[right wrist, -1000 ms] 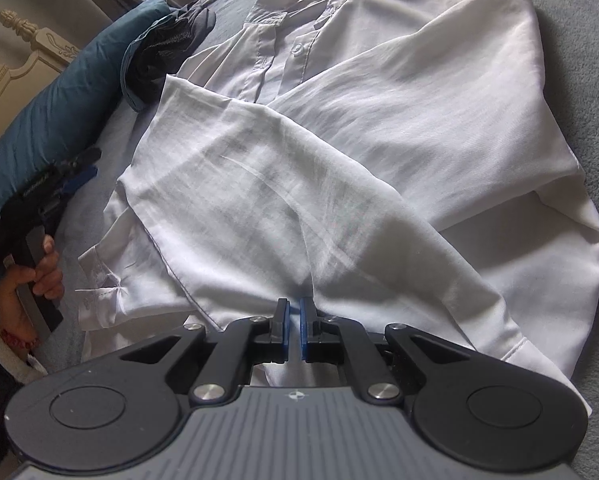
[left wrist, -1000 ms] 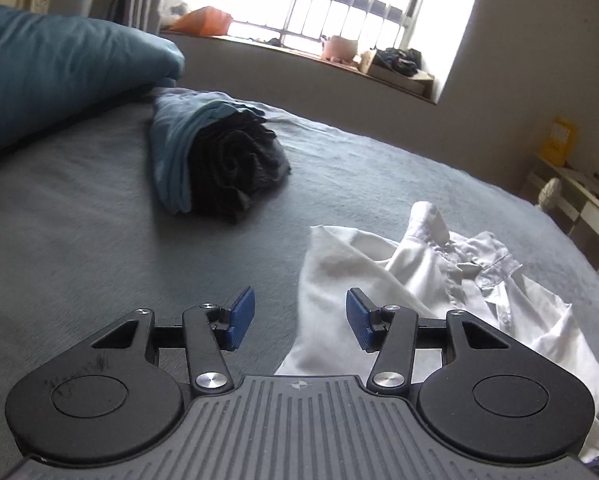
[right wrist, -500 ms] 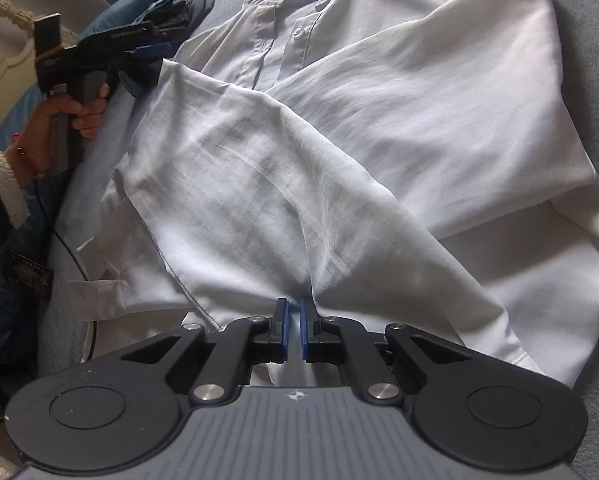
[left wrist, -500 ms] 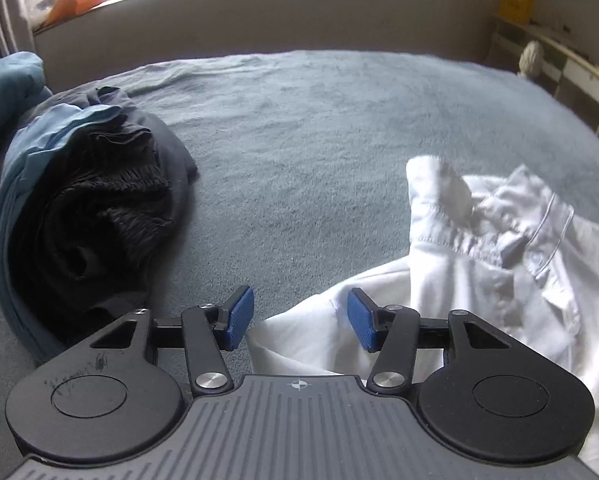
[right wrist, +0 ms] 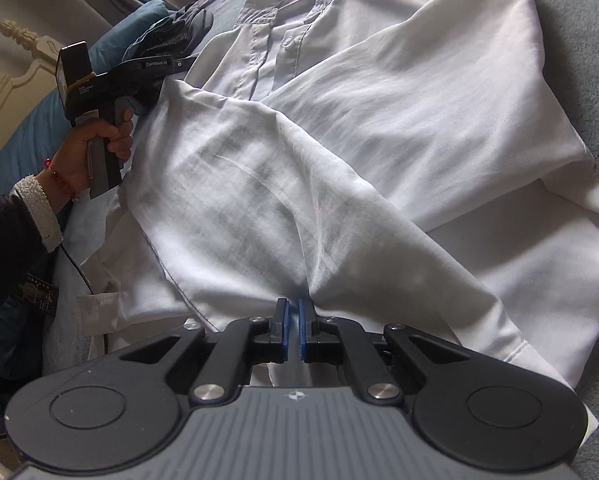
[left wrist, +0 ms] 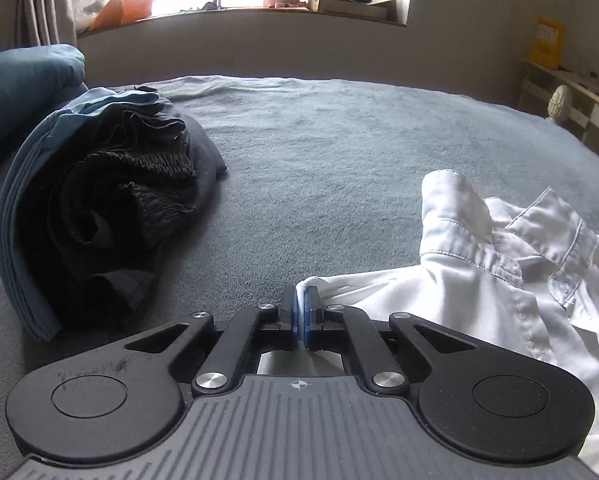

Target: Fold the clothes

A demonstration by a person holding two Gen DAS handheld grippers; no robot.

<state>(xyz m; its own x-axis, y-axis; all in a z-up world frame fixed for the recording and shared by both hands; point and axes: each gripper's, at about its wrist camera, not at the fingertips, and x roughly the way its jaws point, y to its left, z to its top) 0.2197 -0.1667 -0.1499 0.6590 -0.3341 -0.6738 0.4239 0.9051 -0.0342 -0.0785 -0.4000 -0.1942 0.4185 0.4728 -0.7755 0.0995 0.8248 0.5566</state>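
A white button-up shirt (right wrist: pixel 399 112) lies spread on the grey bed (left wrist: pixel 339 140), collar toward the far side in the right wrist view, with one side panel turned over the front so that its hem runs across the body. That fits a fold in hand: the turned-over panel is pinched at two places along its edge, which would let it be carried across flat and not bunch up.

The left claw (left wrist: pixel 300 312) is pressed together on a thin edge of the shirt; a sliver of white cloth shows between the blue pads (left wrist: pixel 308 320). In the right wrist view the same tool sits at the far left corner of the turned panel, gripped by the person's left hand (right wrist: pixel 95 148), near the shoulder of the shirt.

The right claw (right wrist: pixel 293 330) stands nearly together, only a narrow slit between its pads, and white cloth bunches up into that slit at the near edge of the panel, so it looks clamped on the fabric.

At the far left on the bed, well apart from the shirt, lies a pile of dark and blue clothes (left wrist: pixel 99 200), next to a teal pillow (left wrist: pixel 23 80). Whether that pile is folded neatly cannot be told.
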